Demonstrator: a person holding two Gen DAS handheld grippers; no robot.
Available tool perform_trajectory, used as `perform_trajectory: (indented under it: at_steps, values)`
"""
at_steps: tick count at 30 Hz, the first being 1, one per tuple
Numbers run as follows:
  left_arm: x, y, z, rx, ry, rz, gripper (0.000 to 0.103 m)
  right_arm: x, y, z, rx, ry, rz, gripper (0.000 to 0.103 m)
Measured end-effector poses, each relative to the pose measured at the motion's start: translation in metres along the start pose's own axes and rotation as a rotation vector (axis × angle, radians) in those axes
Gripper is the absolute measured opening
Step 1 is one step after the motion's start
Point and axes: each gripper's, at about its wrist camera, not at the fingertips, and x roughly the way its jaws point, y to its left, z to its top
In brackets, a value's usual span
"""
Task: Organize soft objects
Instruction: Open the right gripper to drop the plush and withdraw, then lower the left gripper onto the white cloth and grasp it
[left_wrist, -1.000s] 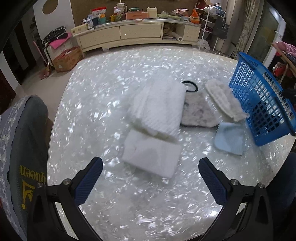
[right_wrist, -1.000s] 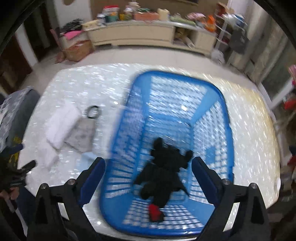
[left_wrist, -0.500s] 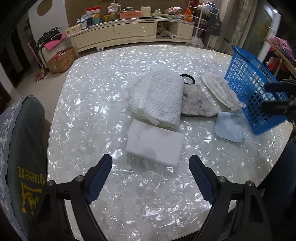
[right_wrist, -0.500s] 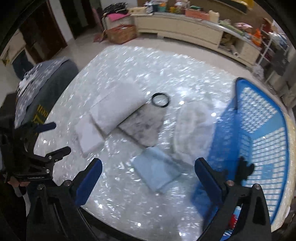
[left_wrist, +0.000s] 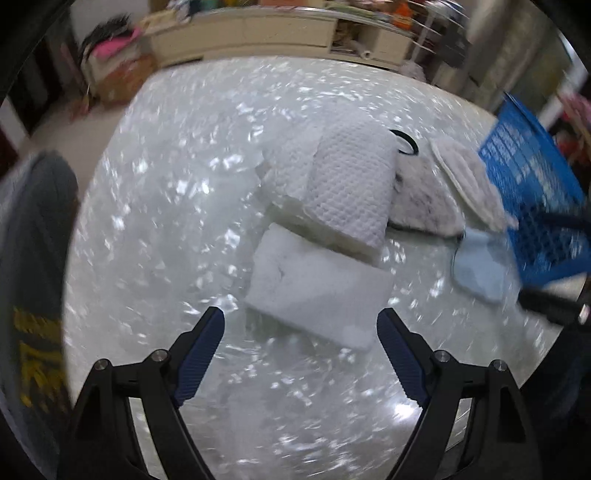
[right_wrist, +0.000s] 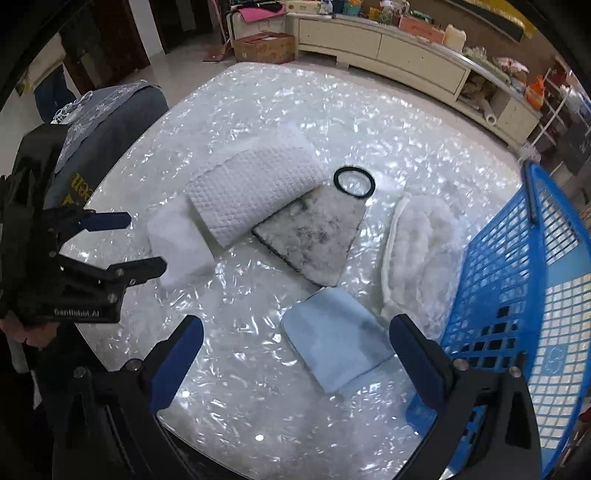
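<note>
So both grippers just swung off the blue plastic basket: left gripper now over the flat white foam pad, right gripper nearing the light-blue folded cloth, all jaws spread, empty, so pickups look next.

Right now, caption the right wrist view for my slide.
Open right gripper above light blue cloth, beside the blue basket.

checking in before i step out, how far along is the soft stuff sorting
Early. Nothing on the table is packed yet: the waffle towel, white foam block, grey fuzzy pad, fluffy white pad and light blue cloth all lie outside the blue basket. In hand: nothing; the left gripper and right gripper are open, facing the foam block and blue cloth.
</note>
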Motion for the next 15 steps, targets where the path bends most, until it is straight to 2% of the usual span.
perform_trajectory:
  at_steps: [3, 9, 13, 15]
  values:
    - [0.01, 0.0, 0.005, -0.093, 0.033, 0.012, 0.084, 0.009, -0.001, -0.002, 0.0, 0.014, -0.002, 0.101]
    - [0.017, 0.002, 0.014, -0.291, 0.043, 0.029, 0.084, 0.017, 0.003, -0.005, -0.002, 0.022, 0.028, 0.101]
    - [0.03, 0.005, 0.021, -0.382, 0.077, 0.02, 0.084, 0.017, 0.0, -0.005, 0.001, 0.018, 0.038, 0.101]
    - [0.035, 0.004, 0.023, -0.405, 0.08, 0.055, 0.084, 0.017, -0.003, -0.005, 0.008, 0.015, 0.044, 0.101]
